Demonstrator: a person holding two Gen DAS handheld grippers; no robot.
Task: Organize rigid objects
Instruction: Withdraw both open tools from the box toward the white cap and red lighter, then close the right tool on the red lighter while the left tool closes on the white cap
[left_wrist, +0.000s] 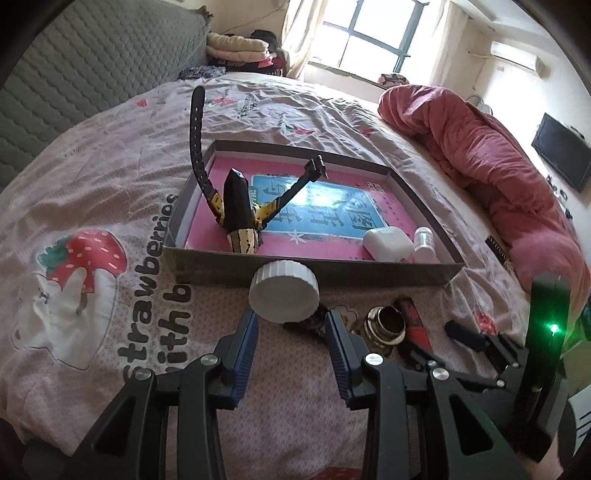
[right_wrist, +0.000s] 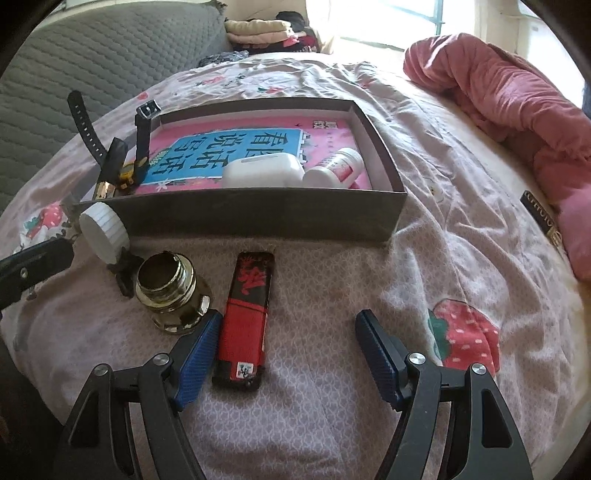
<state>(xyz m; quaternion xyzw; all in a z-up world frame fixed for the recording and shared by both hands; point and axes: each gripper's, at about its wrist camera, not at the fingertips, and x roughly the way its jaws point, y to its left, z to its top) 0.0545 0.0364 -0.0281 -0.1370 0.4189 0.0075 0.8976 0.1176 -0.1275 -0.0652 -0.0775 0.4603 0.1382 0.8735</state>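
Observation:
A white ribbed lid (left_wrist: 283, 291) leans tilted against the front wall of the grey cardboard box (left_wrist: 332, 271). My left gripper (left_wrist: 291, 319) is open, its blue pads just short of the lid and not pressing on it. An open glass jar (right_wrist: 170, 295) stands beside a red and black lighter (right_wrist: 247, 317). My right gripper (right_wrist: 288, 321) is open wide over the lighter, which lies close to its left pad. Inside the box lie a yellow and black watch (left_wrist: 240, 218), a white earbud case (right_wrist: 262, 171) and a small white bottle (right_wrist: 334, 170).
The box holds a pink and blue book (right_wrist: 207, 158) and sits on a strawberry-print bedsheet (left_wrist: 92, 177). A dark small object (right_wrist: 125, 266) props up the lid. A rolled pink quilt (left_wrist: 498, 162) lies to the right, and a grey headboard (right_wrist: 92, 55) rises at the back left.

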